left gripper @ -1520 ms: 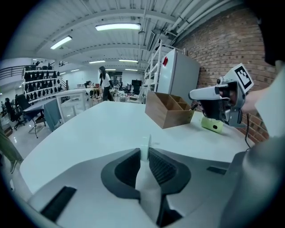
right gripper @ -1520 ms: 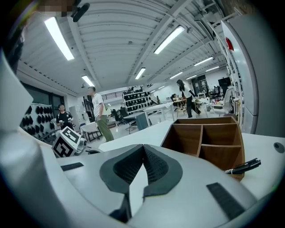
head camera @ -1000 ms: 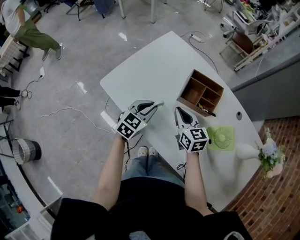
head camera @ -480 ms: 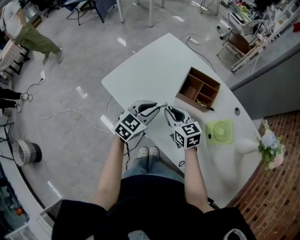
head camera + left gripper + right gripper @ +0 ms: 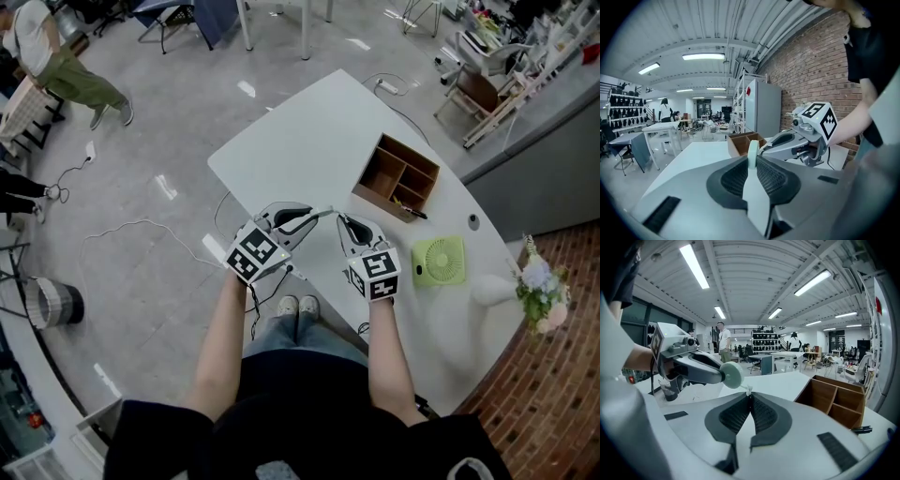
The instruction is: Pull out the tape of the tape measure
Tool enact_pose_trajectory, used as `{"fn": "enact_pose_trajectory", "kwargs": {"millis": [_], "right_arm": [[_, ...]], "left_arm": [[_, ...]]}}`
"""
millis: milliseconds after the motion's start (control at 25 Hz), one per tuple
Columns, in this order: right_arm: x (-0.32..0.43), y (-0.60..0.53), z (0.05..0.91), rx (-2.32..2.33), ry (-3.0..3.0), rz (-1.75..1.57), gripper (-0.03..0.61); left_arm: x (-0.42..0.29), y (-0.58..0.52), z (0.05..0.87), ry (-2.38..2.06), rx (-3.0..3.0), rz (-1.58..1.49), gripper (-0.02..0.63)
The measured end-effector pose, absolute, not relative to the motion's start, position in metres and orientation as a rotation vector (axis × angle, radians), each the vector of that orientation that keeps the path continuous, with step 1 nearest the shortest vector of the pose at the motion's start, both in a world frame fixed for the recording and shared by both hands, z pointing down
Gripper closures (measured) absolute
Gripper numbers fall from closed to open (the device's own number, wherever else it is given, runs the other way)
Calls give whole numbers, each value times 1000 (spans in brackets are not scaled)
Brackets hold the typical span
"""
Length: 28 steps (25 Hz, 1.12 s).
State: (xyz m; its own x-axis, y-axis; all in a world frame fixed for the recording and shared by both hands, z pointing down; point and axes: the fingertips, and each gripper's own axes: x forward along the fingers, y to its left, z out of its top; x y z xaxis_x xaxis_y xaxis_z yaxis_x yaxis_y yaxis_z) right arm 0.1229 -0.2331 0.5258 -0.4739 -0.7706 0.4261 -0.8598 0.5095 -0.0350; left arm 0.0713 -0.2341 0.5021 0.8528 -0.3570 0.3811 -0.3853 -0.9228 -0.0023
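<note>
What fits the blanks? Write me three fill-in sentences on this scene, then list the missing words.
1. The left gripper holds the tape measure, and the right gripper pinches its tape tip; the case is pale ____.
2. The divided box on the table is made of ____.
3. The small fan lies nearer the ____ gripper.
Missing words: green; wood; right.
</note>
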Motion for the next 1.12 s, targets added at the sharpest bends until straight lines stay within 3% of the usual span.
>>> {"fn": "enact_pose_trajectory", "kwargs": {"millis": [1120], "right_arm": [[207, -212, 541, 1601, -2148, 331, 575]], "left_arm": [[7, -239, 531, -725, 2836, 666, 543]]}}
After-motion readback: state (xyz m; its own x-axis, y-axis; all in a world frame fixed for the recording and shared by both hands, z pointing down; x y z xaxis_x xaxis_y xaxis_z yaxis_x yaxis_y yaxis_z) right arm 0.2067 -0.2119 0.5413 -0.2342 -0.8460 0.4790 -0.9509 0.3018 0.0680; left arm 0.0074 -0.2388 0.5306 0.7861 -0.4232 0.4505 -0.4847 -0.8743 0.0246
